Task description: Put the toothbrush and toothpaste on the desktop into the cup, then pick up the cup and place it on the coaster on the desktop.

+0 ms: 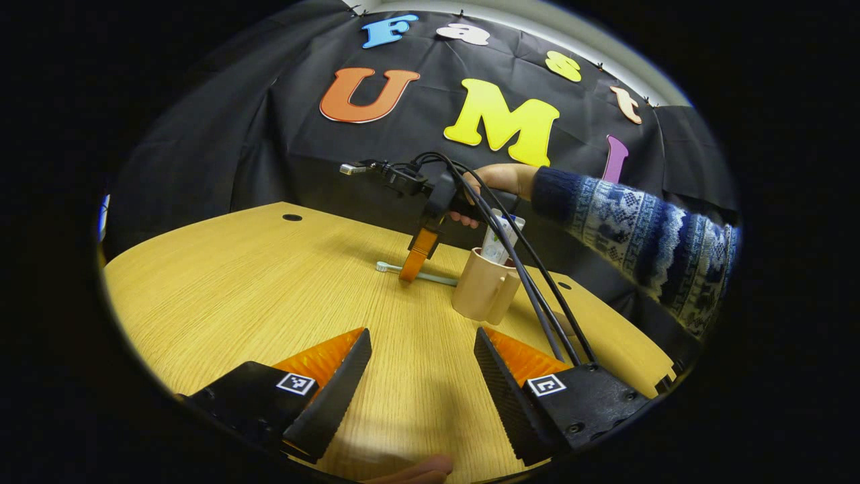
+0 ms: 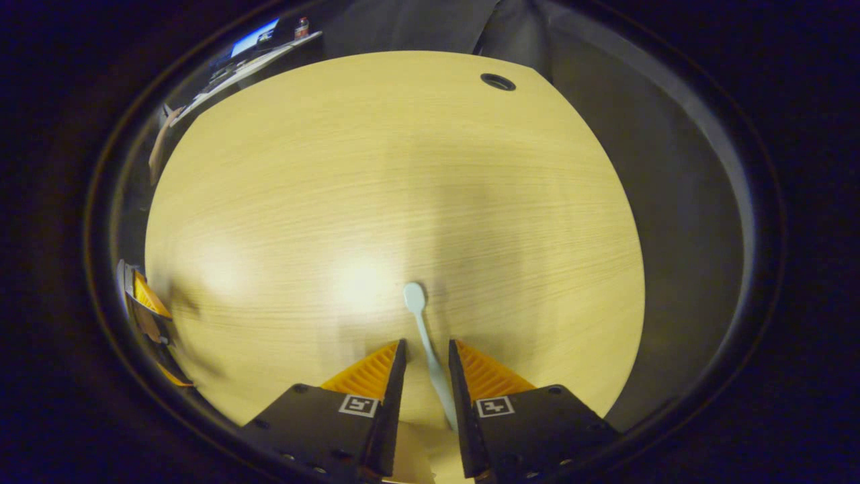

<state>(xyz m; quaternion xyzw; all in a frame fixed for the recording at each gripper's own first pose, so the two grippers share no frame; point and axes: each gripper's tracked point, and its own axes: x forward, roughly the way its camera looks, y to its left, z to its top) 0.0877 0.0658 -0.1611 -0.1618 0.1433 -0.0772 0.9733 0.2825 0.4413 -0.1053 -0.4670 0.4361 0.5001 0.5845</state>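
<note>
A pale toothbrush (image 2: 430,349) lies flat on the wooden desk (image 2: 376,188), its head pointing away from me. My right gripper (image 2: 426,353) straddles its handle, fingers close together with a thin gap showing on each side. In the left gripper view that gripper (image 1: 413,259) points down onto the toothbrush (image 1: 430,277), held by a hand in a patterned sleeve (image 1: 645,228). Just right of it stands a beige cup (image 1: 480,292) with a white toothpaste tube (image 1: 498,238) upright inside. My left gripper (image 1: 423,339) hovers open over bare desk in front of the cup.
Black cables (image 1: 537,296) run from the left gripper past the cup's right side. Round cable holes (image 1: 292,217) (image 2: 497,81) sit near the desk's far edge. The left gripper (image 2: 144,309) shows at the far left of the right gripper view.
</note>
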